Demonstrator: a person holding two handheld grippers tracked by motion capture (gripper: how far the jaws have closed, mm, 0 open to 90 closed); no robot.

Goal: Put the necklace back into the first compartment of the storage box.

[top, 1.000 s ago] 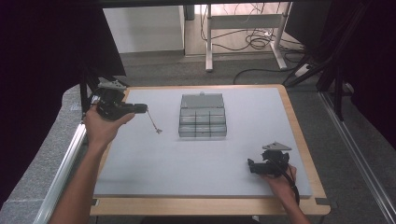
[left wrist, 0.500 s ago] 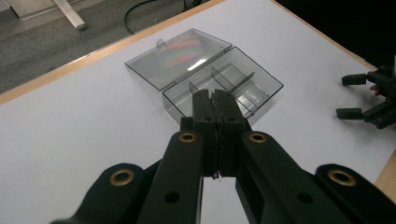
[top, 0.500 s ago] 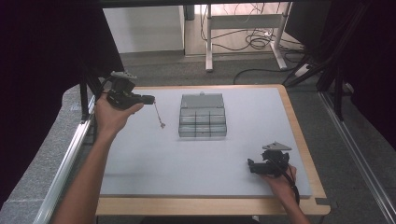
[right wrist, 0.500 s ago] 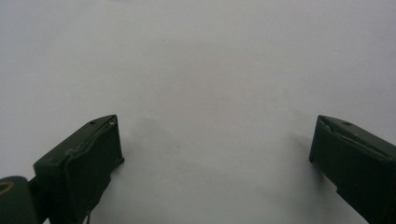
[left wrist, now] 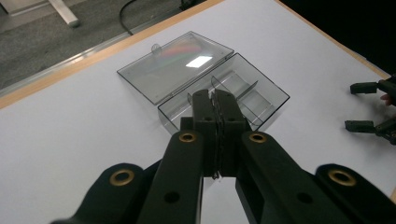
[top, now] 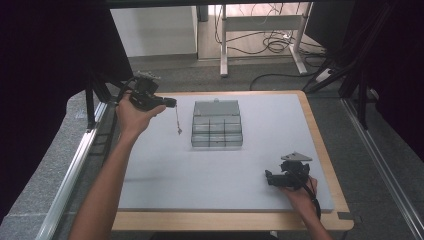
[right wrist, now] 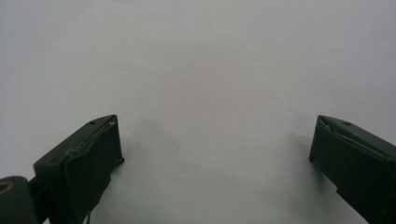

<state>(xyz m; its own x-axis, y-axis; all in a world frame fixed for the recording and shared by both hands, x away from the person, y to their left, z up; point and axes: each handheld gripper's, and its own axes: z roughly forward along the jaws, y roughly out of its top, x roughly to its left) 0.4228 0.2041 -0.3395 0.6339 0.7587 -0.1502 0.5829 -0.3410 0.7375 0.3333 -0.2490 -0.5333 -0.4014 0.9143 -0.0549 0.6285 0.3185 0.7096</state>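
Left hand-held gripper (top: 170,102), jaws pinched on a thin chain (top: 177,120), holds it high so it dangles clear of the surface (top: 165,170) beside the open compartment box (top: 217,129) — presumably its destination; right hand-held gripper (top: 270,179) rests agape, well apart.

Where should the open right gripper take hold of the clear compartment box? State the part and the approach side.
Probably the clear compartment box's right end wall, pinched from above, coming in from the right gripper's side. That wall stands upright and thin, which suits the open jaws. The lid lies flat behind the box, blocking the far edge.
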